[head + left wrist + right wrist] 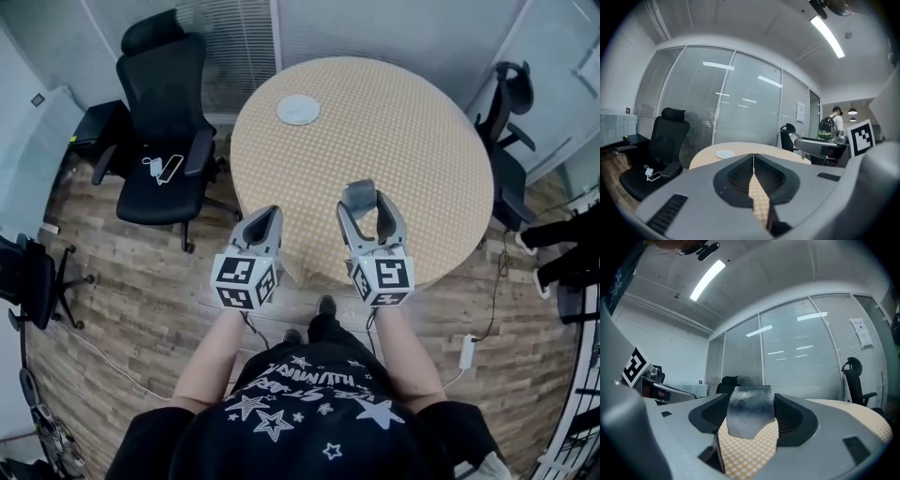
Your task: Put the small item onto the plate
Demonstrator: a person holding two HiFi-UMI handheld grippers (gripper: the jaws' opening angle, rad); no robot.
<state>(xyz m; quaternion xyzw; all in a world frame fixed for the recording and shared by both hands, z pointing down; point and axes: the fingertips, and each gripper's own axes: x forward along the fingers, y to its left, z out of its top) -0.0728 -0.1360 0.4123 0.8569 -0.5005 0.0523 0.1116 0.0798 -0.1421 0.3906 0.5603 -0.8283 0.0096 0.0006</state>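
A small white plate (298,110) lies at the far left of the round table (441,159) with its yellow checked cloth; the plate (724,153) also shows in the left gripper view. My right gripper (367,202) hovers over the table's near edge, shut on a small grey item (358,194). That item (751,416) fills the gap between the jaws in the right gripper view. My left gripper (265,221) hangs at the table's near left edge with its jaws shut on nothing.
A black office chair (164,131) with a white cable on its seat stands left of the table. Another black chair (506,141) stands at the right. A chair (33,281) sits at the far left on the wooden floor. A person with a backpack (829,126) stands far behind.
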